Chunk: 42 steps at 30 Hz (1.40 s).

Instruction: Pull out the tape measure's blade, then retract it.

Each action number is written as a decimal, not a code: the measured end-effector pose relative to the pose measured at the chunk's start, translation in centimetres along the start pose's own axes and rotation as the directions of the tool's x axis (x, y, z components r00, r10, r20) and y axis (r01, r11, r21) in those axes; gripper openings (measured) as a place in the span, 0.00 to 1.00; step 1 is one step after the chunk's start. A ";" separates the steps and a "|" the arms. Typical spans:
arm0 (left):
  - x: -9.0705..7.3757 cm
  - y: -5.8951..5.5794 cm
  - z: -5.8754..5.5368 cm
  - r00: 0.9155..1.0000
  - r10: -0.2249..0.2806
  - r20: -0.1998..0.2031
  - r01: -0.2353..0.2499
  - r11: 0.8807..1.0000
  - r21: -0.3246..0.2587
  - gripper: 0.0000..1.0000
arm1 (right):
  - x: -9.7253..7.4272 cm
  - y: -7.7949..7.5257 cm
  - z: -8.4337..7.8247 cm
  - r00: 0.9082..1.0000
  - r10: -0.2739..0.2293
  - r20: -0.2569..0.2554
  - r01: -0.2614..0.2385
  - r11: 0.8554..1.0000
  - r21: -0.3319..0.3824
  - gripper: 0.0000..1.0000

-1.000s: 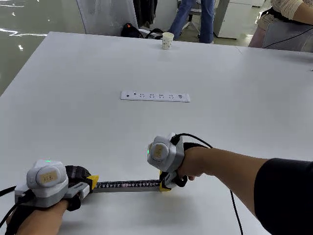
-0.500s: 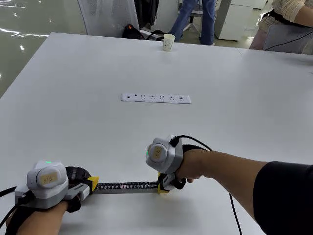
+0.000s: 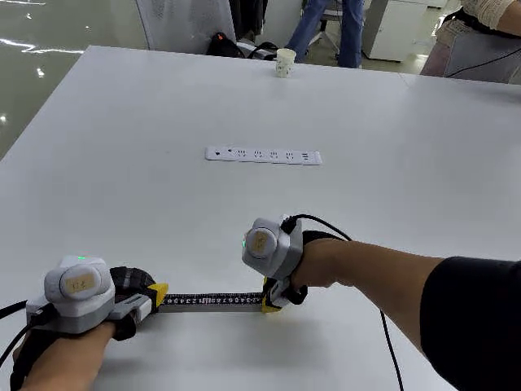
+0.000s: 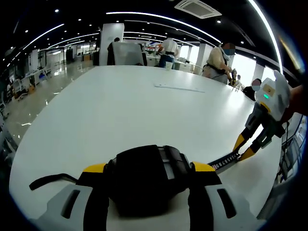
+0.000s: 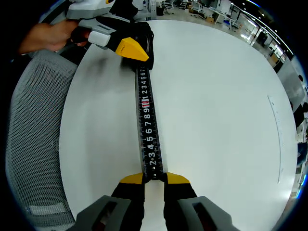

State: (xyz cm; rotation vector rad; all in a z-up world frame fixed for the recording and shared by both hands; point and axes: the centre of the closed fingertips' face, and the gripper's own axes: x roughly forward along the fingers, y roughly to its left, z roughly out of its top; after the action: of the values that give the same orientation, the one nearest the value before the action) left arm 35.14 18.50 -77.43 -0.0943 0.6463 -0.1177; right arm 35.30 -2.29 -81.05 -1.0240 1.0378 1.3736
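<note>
A black tape measure case (image 3: 129, 282) rests on the white table (image 3: 366, 163) at the near left, with my left gripper (image 3: 151, 298) shut on it. Its black blade (image 3: 213, 300) with white numbers runs right along the tabletop to my right gripper (image 3: 269, 303), whose yellow tips are shut on the blade's end. In the left gripper view the case (image 4: 147, 185) sits between my left gripper (image 4: 149, 167) jaws, and the blade (image 4: 225, 162) leads to the right gripper (image 4: 245, 147). In the right gripper view the blade (image 5: 147, 120) stretches from my right gripper (image 5: 154, 179) to the case (image 5: 143, 41) and left gripper (image 5: 127, 48).
A white power strip (image 3: 263, 155) lies mid-table. A paper cup (image 3: 285, 62) stands near the far edge, with people beyond it. A grey mesh chair (image 5: 33, 144) stands off the near edge. A black cable (image 3: 383, 326) trails from my right hand.
The right gripper has drifted slightly left toward the case, so the exposed blade looks a little shorter. The head camera has tilted. Both grips are unchanged.
</note>
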 end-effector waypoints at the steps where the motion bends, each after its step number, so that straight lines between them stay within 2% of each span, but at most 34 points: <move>1: 0.0 0.1 0.0 1.000 0.000 0.000 0.000 1.000 0.000 0.62 | 0.0 0.0 0.0 1.000 0.000 0.001 0.000 1.000 0.003 0.11; 14: -0.4 -0.2 0.0 1.000 -0.003 -0.001 0.002 1.000 -0.007 0.62 | 0.1 0.1 0.5 1.000 -0.001 0.005 0.001 1.000 0.015 0.11; 42: 0.1 -0.2 0.2 1.000 0.006 -0.013 -0.006 1.000 0.020 0.63 | 0.2 0.3 1.4 1.000 0.004 0.021 -0.004 1.000 0.007 0.11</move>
State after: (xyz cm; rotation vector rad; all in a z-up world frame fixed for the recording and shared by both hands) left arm 35.32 18.29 -77.31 -0.0727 0.6586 -0.1187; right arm 34.97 -0.93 -80.85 -1.0013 1.0291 1.3799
